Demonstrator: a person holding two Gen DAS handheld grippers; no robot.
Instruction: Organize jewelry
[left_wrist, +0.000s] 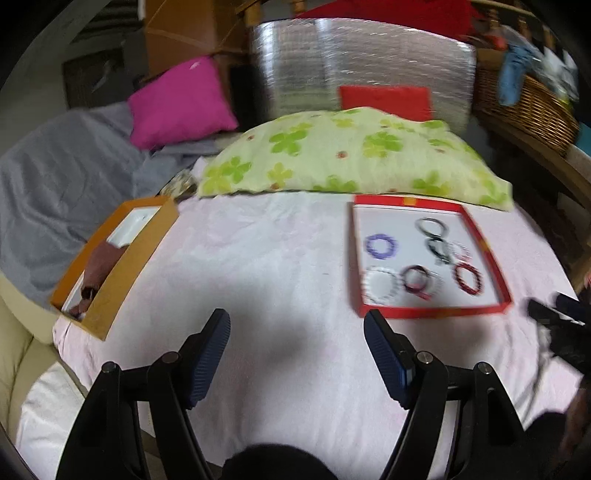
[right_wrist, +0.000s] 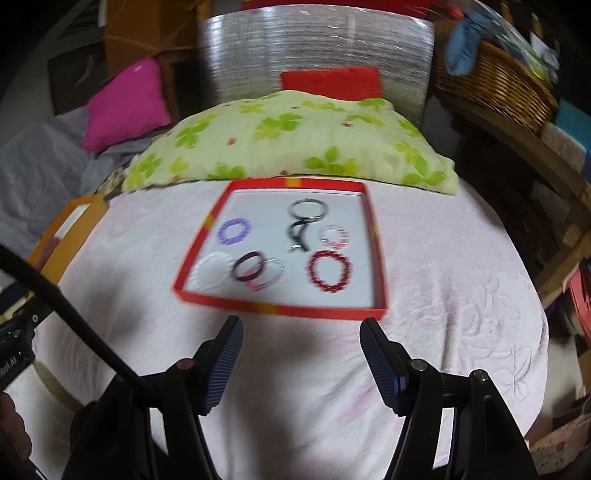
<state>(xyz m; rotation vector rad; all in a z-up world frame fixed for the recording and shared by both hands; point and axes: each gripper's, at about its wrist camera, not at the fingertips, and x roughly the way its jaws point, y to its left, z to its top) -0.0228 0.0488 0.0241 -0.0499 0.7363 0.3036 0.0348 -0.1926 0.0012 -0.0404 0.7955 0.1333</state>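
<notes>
A red-rimmed tray (right_wrist: 280, 309) (left_wrist: 432, 311) lies on a pale pink bedspread and holds several bracelets: a purple one (right_wrist: 233, 231) (left_wrist: 380, 246), a white one (right_wrist: 212, 275), a dark maroon one (right_wrist: 248, 270), a red beaded one (right_wrist: 330, 271) (left_wrist: 468, 277), black ones (right_wrist: 306, 208) and a pale pink one (right_wrist: 332, 234). My right gripper (right_wrist: 301, 328) hangs open just short of the tray's near rim, nothing between its fingers. My left gripper (left_wrist: 297, 321) is open over bare bedspread, left of the tray. An orange box (left_wrist: 122, 273) with dark red cloth inside lies at far left.
A green-flowered pillow (left_wrist: 354, 155) lies behind the tray. A pink cushion (left_wrist: 177, 103) and grey blanket (left_wrist: 59, 184) sit back left. A wicker basket (right_wrist: 495, 85) stands on a wooden shelf at right. The right hand's device (left_wrist: 561, 325) shows at the left view's right edge.
</notes>
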